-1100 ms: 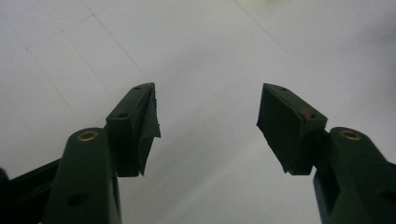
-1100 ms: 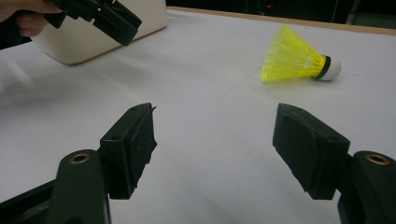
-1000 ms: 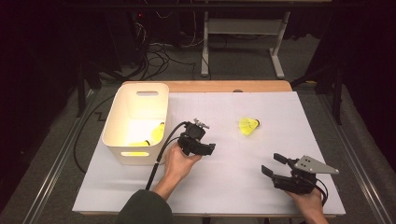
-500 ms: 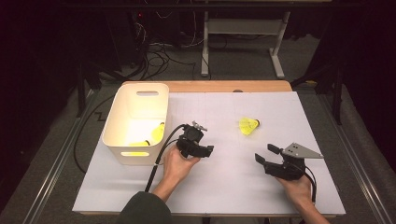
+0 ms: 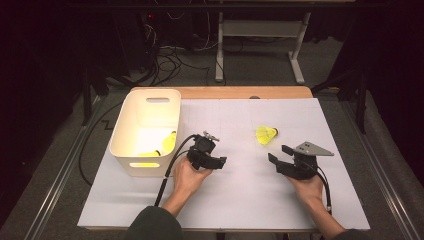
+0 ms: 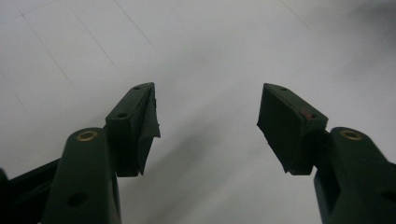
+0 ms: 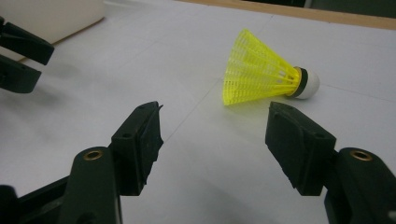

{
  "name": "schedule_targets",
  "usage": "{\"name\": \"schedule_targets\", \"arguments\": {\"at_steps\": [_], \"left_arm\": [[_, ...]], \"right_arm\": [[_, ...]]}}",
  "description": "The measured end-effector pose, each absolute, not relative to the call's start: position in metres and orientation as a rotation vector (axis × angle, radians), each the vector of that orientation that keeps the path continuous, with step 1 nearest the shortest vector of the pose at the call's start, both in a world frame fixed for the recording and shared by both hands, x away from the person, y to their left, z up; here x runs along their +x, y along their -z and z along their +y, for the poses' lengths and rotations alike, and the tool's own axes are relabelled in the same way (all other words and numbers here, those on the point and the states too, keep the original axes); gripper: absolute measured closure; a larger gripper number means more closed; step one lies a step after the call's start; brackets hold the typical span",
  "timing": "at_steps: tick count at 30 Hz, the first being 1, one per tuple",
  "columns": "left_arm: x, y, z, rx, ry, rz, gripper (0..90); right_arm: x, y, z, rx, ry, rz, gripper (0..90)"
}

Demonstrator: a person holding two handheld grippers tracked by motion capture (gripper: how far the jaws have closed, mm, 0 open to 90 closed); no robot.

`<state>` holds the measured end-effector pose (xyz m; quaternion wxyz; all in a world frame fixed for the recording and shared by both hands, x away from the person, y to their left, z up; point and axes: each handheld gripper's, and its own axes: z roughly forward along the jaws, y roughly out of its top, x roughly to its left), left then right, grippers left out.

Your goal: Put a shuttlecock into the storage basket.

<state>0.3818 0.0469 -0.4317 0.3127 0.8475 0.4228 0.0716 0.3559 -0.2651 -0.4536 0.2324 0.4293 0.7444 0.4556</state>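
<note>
Shuttlecock lies on its side on the worktop, just beyond your right tongs, whose jaws have just been closing yet hold nothing. Clip the skirt off-centre and it'll likely roll right or crush; your left tongs gape empty near the bin, which seems to hold more.

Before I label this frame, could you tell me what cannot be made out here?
- High view: the white bin wall and glare hide how many yellow shuttlecocks lie inside.
- Right gripper view: the top edge cuts off the bin.
- Left gripper view: the bare white table sheet gives no landmark.
</note>
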Motion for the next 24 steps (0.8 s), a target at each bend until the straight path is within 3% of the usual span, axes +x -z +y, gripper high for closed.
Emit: {"name": "schedule_targets", "arguments": {"at_steps": [24], "left_arm": [[0.384,0.437,0.049,2.221,-0.158,1.12,36.9]], "right_arm": [[0.403,0.45,-0.245,1.318,-1.121,2.007,43.1]]}}
